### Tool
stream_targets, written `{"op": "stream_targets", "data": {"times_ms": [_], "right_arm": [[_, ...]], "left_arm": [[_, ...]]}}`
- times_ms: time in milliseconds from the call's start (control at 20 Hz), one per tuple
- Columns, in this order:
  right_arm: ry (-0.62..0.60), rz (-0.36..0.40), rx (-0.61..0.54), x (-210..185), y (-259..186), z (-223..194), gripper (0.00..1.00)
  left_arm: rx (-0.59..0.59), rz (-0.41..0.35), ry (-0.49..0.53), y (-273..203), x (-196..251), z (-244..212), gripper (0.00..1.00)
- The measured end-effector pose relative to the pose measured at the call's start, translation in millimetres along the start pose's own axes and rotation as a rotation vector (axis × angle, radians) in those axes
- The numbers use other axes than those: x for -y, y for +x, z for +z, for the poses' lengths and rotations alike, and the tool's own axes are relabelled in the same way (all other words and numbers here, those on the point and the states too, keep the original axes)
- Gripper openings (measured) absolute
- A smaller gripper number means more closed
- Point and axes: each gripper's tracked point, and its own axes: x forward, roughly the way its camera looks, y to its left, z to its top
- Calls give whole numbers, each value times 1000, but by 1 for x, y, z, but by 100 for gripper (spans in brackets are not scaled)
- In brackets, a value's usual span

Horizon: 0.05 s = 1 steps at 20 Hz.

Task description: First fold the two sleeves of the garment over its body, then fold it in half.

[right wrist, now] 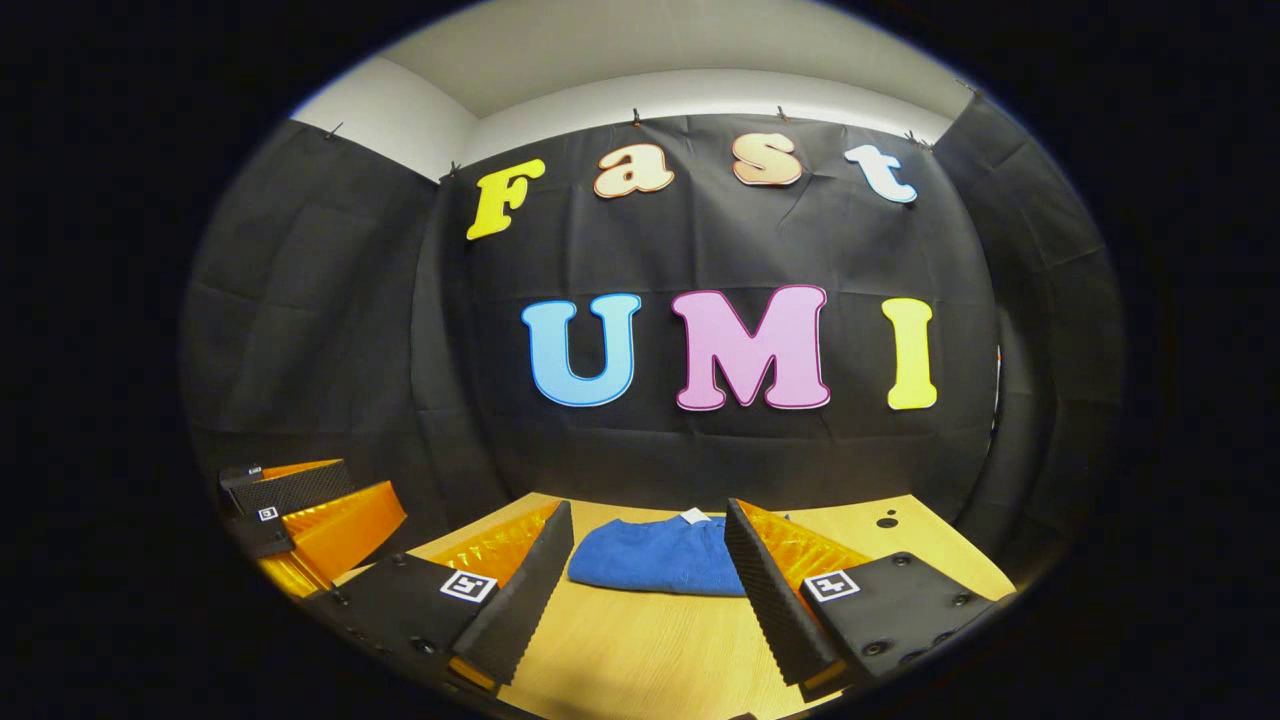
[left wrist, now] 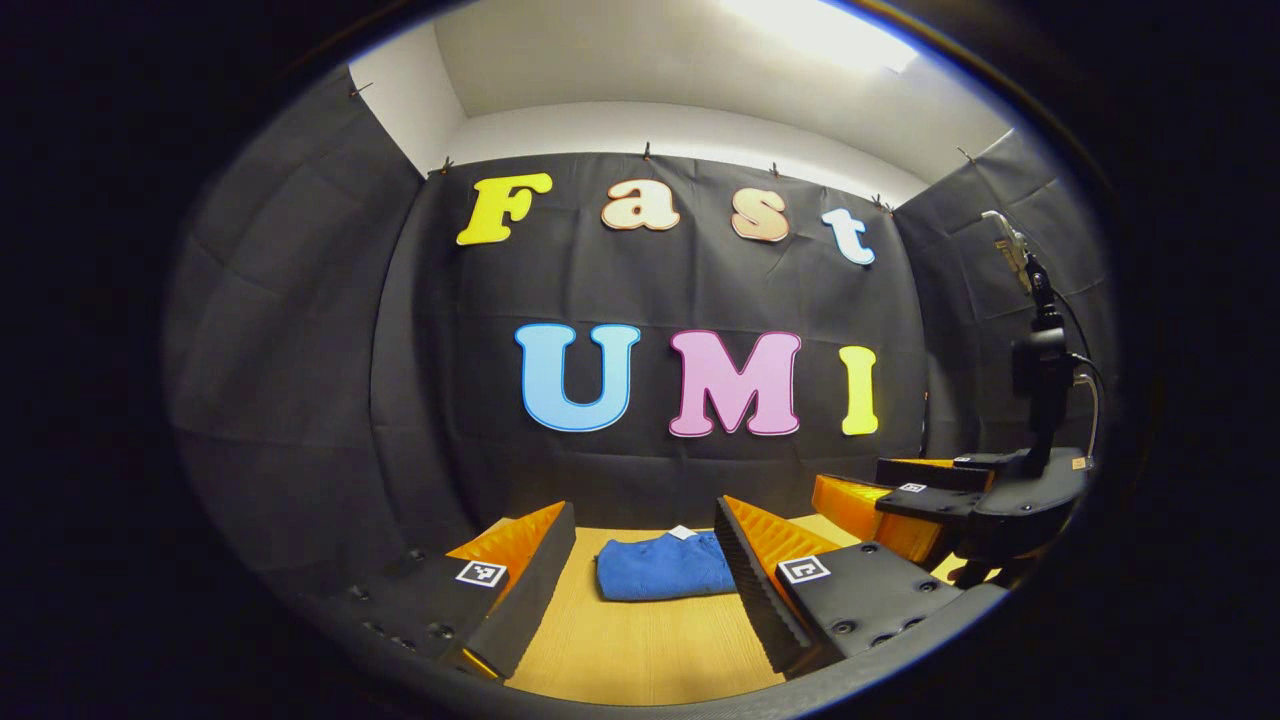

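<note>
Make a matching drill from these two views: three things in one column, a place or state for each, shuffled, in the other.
Things:
1. garment
2. table
3. left tongs

Places or states:
A. open, nothing between the fingers
B. folded into a compact blue bundle
C. bare wood under the bundle

Pairs: 1-B, 2-C, 3-A

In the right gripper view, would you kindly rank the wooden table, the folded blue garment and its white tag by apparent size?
1. Wooden table, largest.
2. Folded blue garment, partly hidden behind a finger of the right tool.
3. White tag, smallest by far.
</note>
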Motion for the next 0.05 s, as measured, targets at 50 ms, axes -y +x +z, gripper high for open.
{"op": "stream_targets", "data": {"times_ms": [50], "right_arm": [[-1,1,-6,-1,0,-2,89]], "left_arm": [[2,-2,-1,1,1,0,81]]}}
